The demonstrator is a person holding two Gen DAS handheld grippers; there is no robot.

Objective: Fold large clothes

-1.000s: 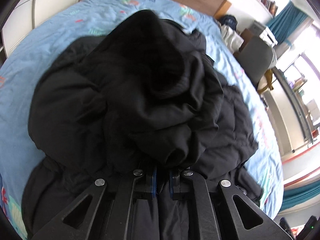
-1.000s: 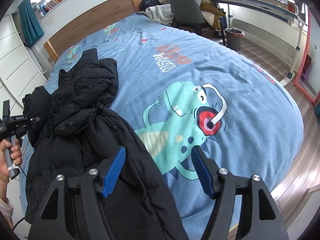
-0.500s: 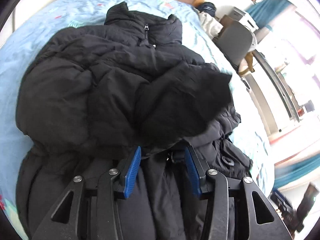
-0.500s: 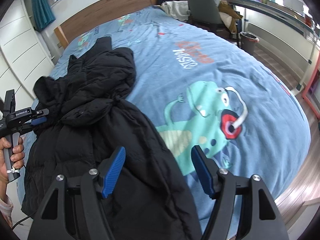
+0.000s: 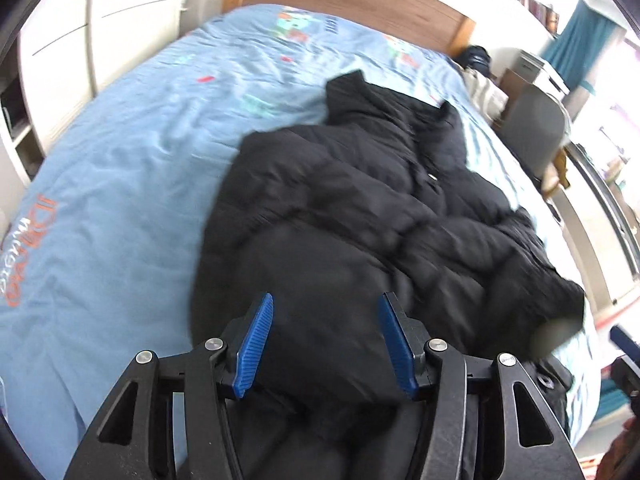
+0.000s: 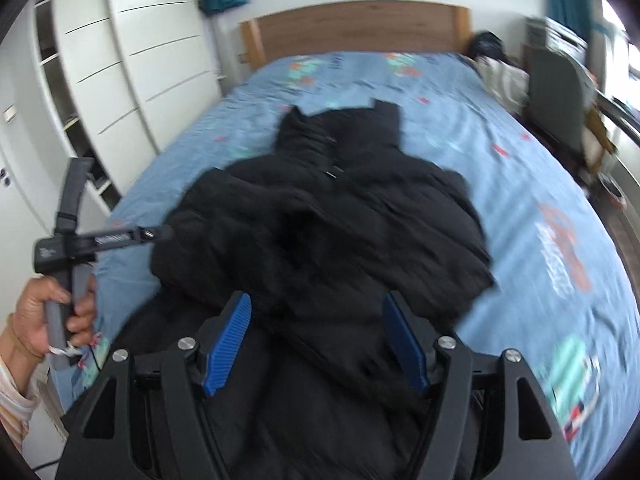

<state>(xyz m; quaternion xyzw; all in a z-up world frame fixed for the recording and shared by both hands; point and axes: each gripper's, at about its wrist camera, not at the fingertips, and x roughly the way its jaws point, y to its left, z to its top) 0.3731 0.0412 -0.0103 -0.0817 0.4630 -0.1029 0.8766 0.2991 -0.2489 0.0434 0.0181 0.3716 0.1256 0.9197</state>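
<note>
Only my right view showed the hand [image 6: 60,312] gripping the left gripper [image 5: 326,344], its jaws opening and empty, like the right gripper [image 6: 316,344], above the puffy black jacket [image 5: 360,216] rumpled on the bed [image 5: 120,168]

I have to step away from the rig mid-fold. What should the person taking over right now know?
Left gripper: jaws opening, nothing between them, above the near part of the black puffer jacket.
Right gripper: open, empty, over the jacket's near end.
Jacket: lies on the blue bedspread, collar toward the wooden headboard, one sleeve laid across the chest.
Done: that sleeve is folded in, as far as the blurred views show.
Left: probably the other sleeve, too dark to tell how it lies, then folding the body up and smoothing it.
</note>
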